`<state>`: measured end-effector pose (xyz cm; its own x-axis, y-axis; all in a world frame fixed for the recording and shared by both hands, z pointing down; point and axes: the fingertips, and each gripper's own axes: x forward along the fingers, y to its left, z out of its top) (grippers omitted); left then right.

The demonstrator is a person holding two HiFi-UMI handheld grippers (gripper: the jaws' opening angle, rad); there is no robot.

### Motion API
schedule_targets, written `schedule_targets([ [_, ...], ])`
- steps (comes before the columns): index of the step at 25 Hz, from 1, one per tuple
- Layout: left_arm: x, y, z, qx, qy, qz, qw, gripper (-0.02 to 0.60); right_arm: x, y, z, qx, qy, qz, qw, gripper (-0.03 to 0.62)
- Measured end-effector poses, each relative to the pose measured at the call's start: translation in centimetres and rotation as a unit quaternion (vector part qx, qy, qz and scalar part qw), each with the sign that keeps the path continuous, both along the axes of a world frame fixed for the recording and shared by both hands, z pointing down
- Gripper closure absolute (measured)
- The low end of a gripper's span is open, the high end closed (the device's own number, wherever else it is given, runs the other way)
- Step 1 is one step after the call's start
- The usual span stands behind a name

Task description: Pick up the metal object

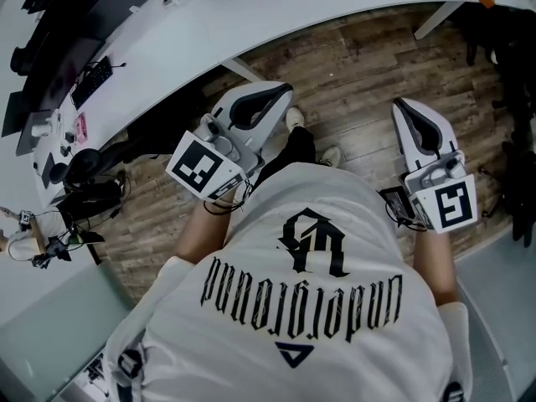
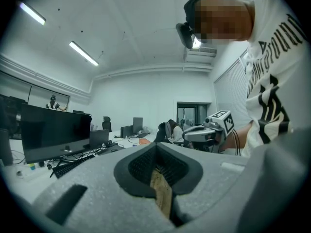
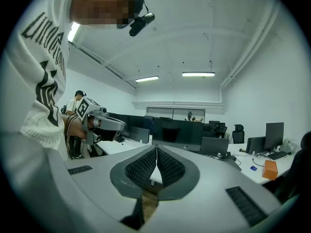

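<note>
In the head view I cannot make out a metal object. The person stands on the wooden floor holding both grippers out in front, level with the waist. My left gripper point(image 1: 280, 92) points up and right toward the white desk, its jaws shut with nothing between them. My right gripper point(image 1: 400, 105) points toward the floor by the desk's leg, also shut and empty. In the left gripper view the dark pads point(image 2: 146, 164) meet at their tips, and the right gripper point(image 2: 210, 130) shows beyond them. The right gripper view shows its own pads point(image 3: 146, 166) pressed together and the left gripper point(image 3: 99, 122) off to the left.
A long curved white desk point(image 1: 251, 23) runs across the top with a keyboard point(image 1: 92, 82), dark monitors and black headphones point(image 1: 84, 166) at the left. Wooden floor point(image 1: 360, 65) lies under the grippers. Black gear point(image 1: 511, 74) stands at the right edge. The gripper views show office desks and monitors.
</note>
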<state>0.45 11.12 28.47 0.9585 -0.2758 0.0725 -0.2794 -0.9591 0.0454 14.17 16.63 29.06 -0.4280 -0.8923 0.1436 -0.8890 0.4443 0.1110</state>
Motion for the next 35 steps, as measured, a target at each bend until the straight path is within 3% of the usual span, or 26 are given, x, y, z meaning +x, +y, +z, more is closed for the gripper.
schedule_targets([
  [10,1.0,-5.2,0.0,-0.001,0.007,0.01,0.9999,0.566,0.6,-4.3,-0.3,-0.002,0.007,0.008,1.0,0.579],
  [19,-0.8,-13.3,0.4,0.002,0.012,0.015,0.9998,0.566,-1.5,-12.9,0.2,-0.003,0.016,0.006,1.0,0.579],
  [24,-2.1,-17.7,0.1,0.003,0.008,0.038,0.9992,0.566,-3.3,-18.2,-0.6,-0.005,0.016,0.017,1.0,0.579],
  [35,-4.0,-23.0,0.3,-0.003,0.009,0.053,0.9985,0.566,-4.9,-24.7,-0.8,-0.013,0.021,0.028,0.999,0.577],
])
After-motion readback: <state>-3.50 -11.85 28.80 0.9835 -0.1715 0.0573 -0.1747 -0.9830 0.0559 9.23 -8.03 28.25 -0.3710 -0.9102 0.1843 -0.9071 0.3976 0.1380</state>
